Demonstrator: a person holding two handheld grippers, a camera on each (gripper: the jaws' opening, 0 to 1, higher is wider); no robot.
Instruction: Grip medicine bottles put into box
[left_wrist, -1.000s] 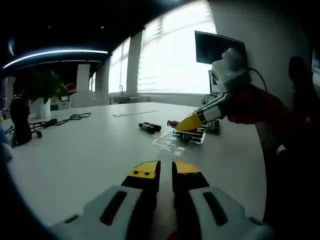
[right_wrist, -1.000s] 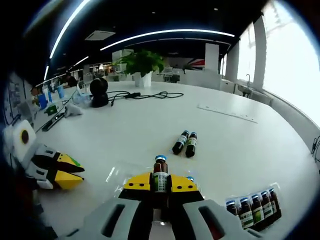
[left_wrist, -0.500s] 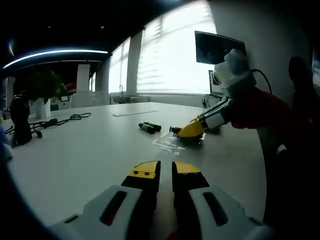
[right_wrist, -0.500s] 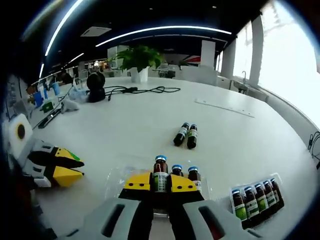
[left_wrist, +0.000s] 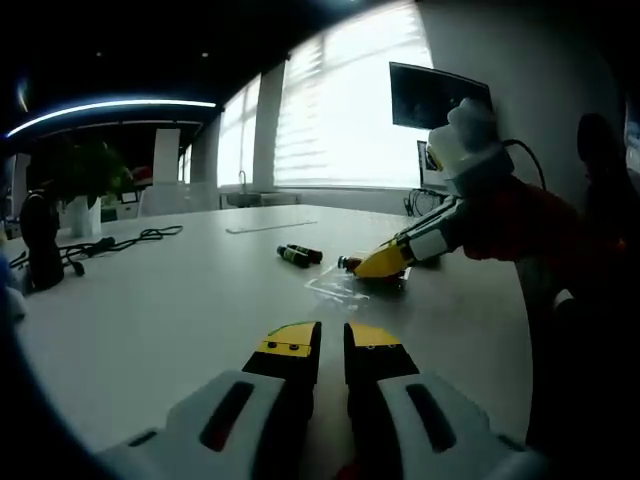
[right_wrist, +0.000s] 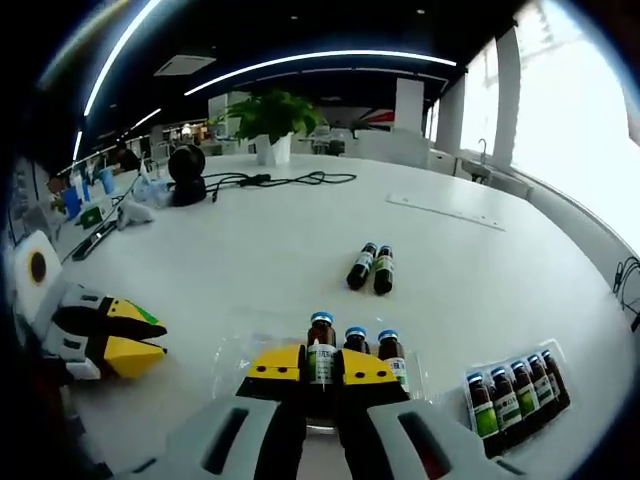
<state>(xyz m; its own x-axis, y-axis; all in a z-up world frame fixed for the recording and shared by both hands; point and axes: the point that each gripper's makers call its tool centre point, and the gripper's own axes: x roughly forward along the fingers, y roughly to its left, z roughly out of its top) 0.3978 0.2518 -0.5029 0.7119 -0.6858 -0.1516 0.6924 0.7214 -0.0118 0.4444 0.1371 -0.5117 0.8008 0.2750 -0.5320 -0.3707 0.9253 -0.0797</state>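
My right gripper (right_wrist: 320, 366) is shut on a brown medicine bottle (right_wrist: 320, 342) with a blue cap. It holds the bottle upright over the clear plastic box (right_wrist: 232, 362), next to two bottles (right_wrist: 373, 348) standing in the box. In the left gripper view the right gripper (left_wrist: 383, 263) sits low over the same box (left_wrist: 338, 288). Two loose bottles (right_wrist: 370, 268) lie side by side further out on the table, and they also show as the loose bottles (left_wrist: 300, 255). My left gripper (left_wrist: 332, 350) rests near the table edge with a narrow gap between its jaws and nothing in it; the left gripper (right_wrist: 150, 336) lies left of the box.
A second clear tray (right_wrist: 512, 398) with several bottles stands right of the box. A red sleeve (left_wrist: 520, 215) reaches in from the right. A black cable (right_wrist: 285, 181), a dark round device (right_wrist: 186, 172) and a potted plant (right_wrist: 270, 120) stand at the far side of the white table (right_wrist: 260, 250).
My right gripper has come down and back with the bottle, so it now stands in line with the two bottles in the box. The left gripper has not moved.
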